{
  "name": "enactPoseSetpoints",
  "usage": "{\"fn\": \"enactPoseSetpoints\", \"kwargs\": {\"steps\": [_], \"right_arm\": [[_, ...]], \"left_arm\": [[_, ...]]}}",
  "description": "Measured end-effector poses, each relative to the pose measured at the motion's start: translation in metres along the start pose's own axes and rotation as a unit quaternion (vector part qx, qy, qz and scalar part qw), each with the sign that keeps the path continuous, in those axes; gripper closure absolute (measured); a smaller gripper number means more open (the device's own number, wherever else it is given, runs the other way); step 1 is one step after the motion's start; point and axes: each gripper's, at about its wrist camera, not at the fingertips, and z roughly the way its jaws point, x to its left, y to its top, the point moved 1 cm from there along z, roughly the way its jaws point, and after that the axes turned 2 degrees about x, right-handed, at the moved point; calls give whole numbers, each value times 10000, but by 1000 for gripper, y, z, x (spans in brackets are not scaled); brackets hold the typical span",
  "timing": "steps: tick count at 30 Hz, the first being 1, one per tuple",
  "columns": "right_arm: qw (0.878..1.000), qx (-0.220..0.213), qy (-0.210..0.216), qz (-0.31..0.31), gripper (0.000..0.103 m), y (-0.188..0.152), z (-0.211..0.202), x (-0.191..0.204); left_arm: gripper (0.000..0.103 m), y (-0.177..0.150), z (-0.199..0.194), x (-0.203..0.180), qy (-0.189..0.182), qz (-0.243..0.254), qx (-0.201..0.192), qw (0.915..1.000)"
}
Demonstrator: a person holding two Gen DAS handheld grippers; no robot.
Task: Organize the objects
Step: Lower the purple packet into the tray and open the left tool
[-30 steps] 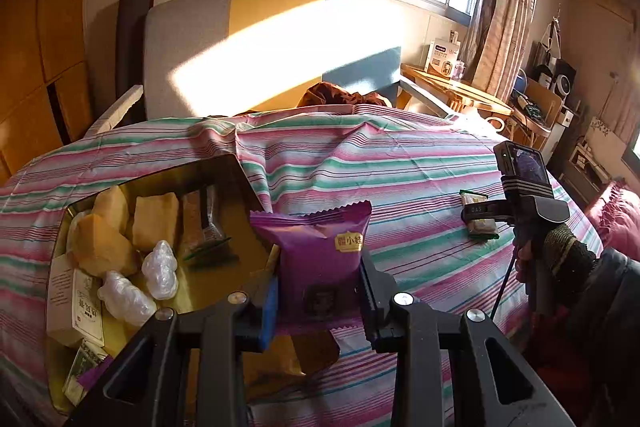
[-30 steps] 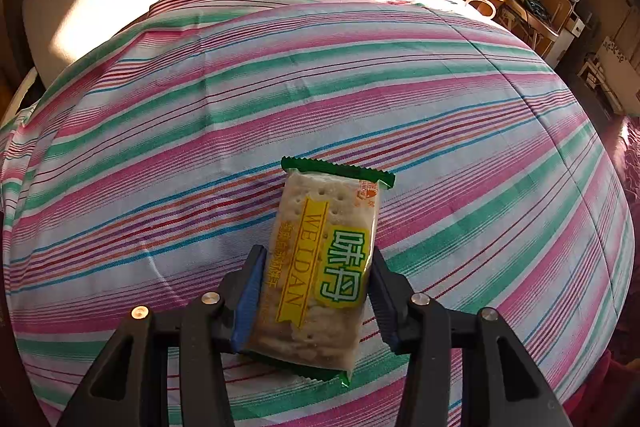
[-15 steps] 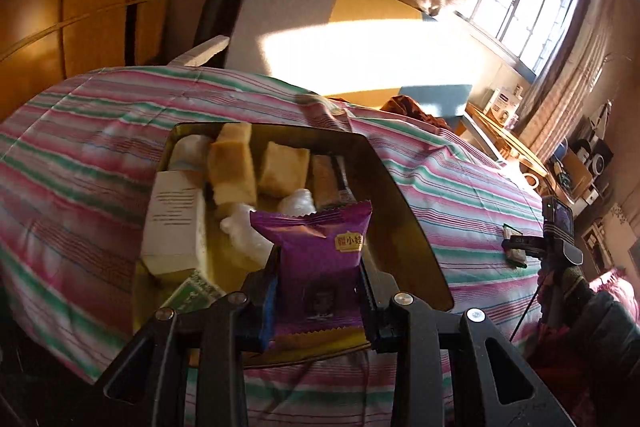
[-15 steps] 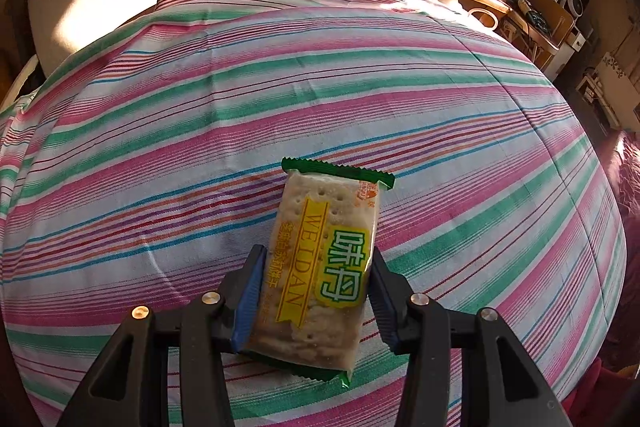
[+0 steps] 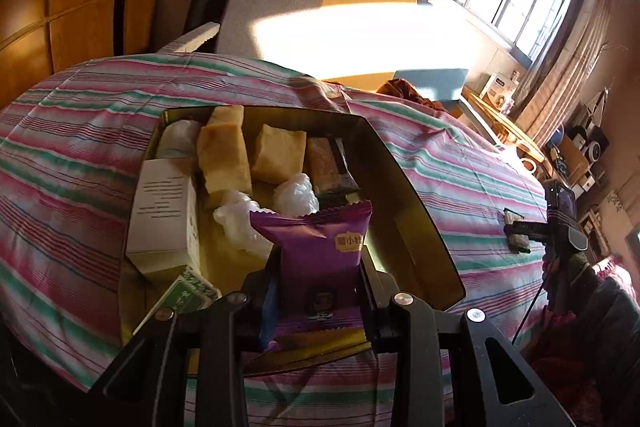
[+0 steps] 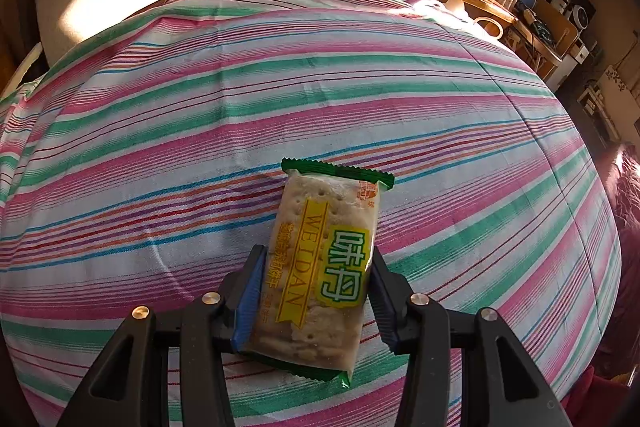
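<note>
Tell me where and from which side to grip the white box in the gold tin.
Probably grip the white box across its two long side faces near the middle, coming from above. It lies flat along the gold tin's left wall, printed face up. Snacks crowd its right side, so a sideways approach looks blocked. Both grippers are full: the left gripper must first drop its purple packet.
</note>
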Motion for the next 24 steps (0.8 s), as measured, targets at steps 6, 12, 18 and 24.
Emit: {"fn": "enactPoseSetpoints", "kwargs": {"steps": [6,12,18,24], "right_arm": [[10000,13,11,-15,54,1,1,0],[10000,10,1,-43,54,3,2,0],[10000,-4,-12,-57,54,3,0,1],[9988,-26,300,-380,55,-3,-7,18]], "left_arm": [[67,-10,45,-6,285,32,689,9972],[44,-14,45,3,622,49,596,9963],[45,-14,35,7,667,13,397,9970],[41,-14,16,4,972,87,93,9952]]}}
